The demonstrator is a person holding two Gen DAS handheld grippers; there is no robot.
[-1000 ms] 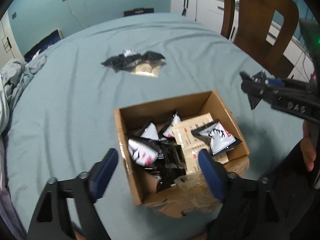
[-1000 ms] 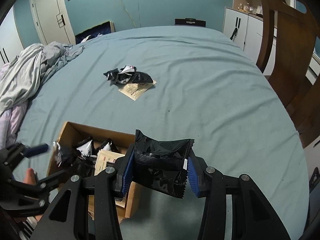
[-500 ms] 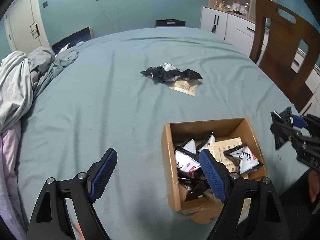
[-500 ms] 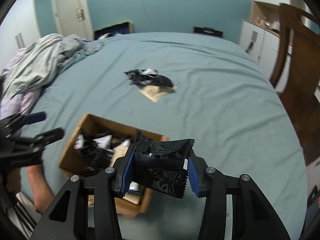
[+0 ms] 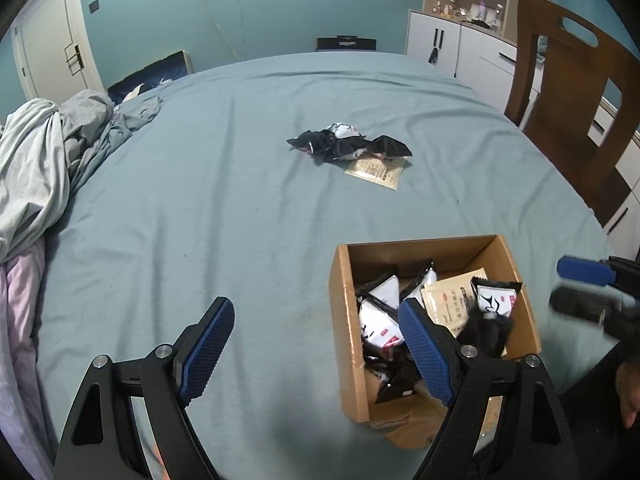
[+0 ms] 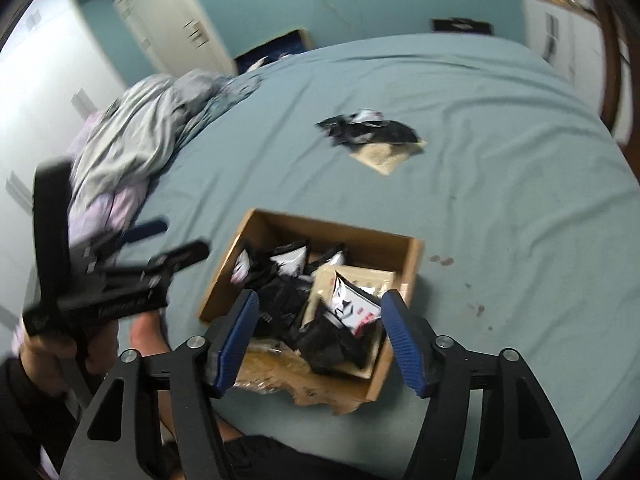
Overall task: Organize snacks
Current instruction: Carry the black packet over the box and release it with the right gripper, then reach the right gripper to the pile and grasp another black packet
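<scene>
An open cardboard box [image 5: 340, 320] [image 6: 332, 224] sits on the blue bedsheet with several black, white and beige snack packets in it. My right gripper [image 6: 322, 300] hangs over its near end with jaws opening. A black packet [image 6: 334, 344] [image 5: 484, 332] lies blurred in the box below the jaws, free of both pads. My left gripper [image 5: 316, 312] stands open and empty just left of the box, and shows blurred in the right wrist view [image 6: 160, 248]. A small pile of loose snack packets [image 5: 348, 146] [image 6: 372, 132] lies farther up the bed.
Crumpled bedclothes [image 5: 44, 160] are heaped along the left side of the bed. A wooden chair [image 5: 568, 92] and white cabinets [image 5: 452, 44] stand to the right. A person's hand [image 6: 92, 340] grips the left tool's handle.
The right gripper tipped down over the box and let go of the black packet, which fell in. The left gripper swung left off the box, then held still.
</scene>
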